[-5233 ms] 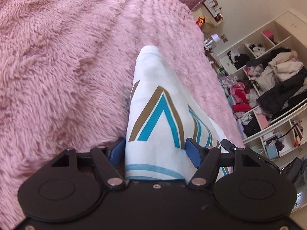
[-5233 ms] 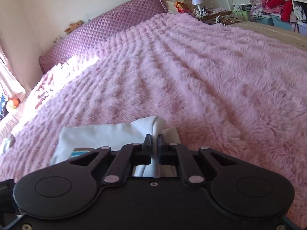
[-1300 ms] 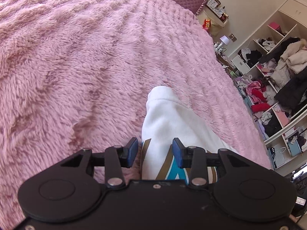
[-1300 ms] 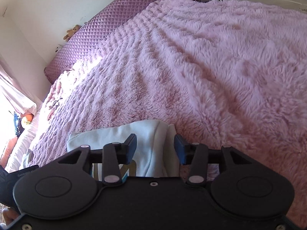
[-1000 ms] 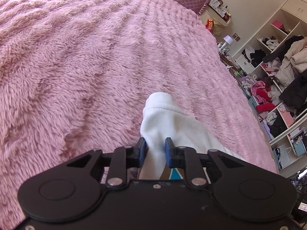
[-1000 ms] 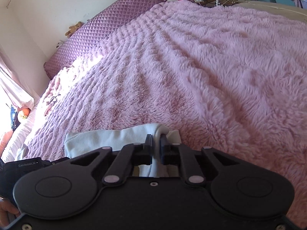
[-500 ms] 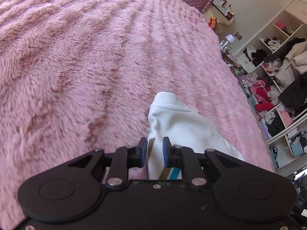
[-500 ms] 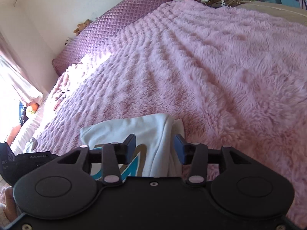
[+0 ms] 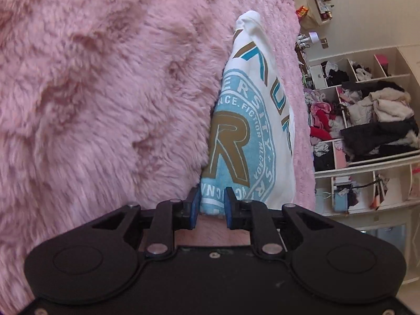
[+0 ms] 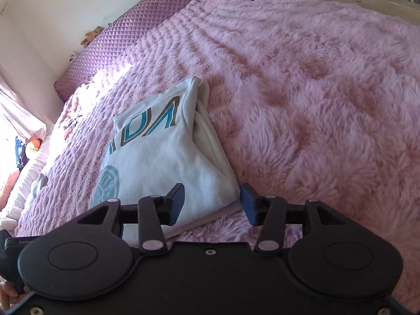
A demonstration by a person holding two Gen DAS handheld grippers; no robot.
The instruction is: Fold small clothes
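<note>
A folded white cotton garment printed with a light-blue round emblem and a gold letter R lies on a fluffy pink plush blanket that covers the bed. In the left wrist view the garment runs away from the camera as a long narrow bundle, its far end bunched and its near edge reaching between the blue pads of the left hand-held gripper. Those jaws stand only narrowly apart and have just been opening slightly; the garment's near edge sits between them, but whether the pads press on the cloth cannot be told.

In the right wrist view the same garment lies flat on the blanket, with teal and gold lettering near its far edge and part of the emblem at its left side. The right hand-held gripper is spread wide, having just been opening; its pads flank the garment's near corner without pressing it, the right pad over bare blanket.

A quilted mauve headboard cushion runs along the far side of the bed. White open shelves stuffed with clothes stand beside the bed.
</note>
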